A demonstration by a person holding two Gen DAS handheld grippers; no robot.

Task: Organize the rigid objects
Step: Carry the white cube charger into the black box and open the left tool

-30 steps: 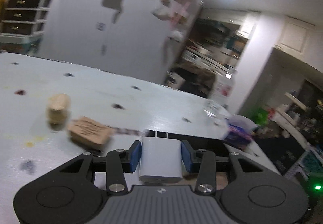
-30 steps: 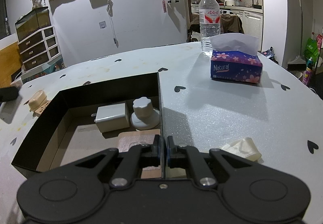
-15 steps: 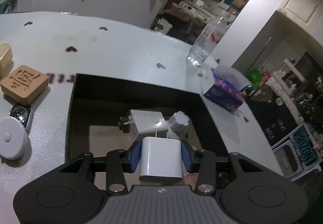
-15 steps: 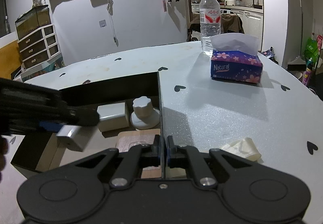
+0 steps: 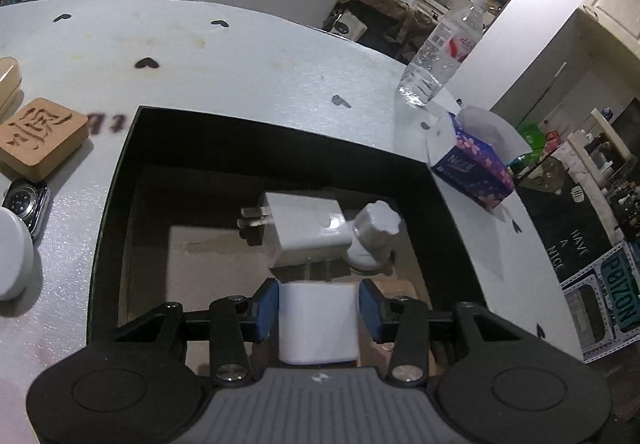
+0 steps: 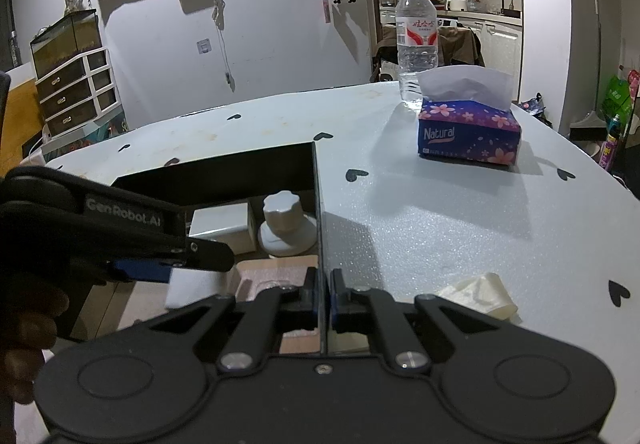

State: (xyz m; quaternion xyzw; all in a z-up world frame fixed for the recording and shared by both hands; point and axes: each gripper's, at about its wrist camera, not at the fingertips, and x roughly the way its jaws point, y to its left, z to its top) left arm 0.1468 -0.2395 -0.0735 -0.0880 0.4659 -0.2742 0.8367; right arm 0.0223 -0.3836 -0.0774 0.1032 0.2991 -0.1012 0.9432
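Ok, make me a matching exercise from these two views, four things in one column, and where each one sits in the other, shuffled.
Things:
1. small white charger
2. large white charger
3. wooden stamp block
4. tissue box

Places:
A. on the table left of the black box
B. between the left gripper fingers
C. next to the water bottle
D. lying on the box floor beside the white knob

Pairs: 1-B, 2-D, 3-A, 4-C
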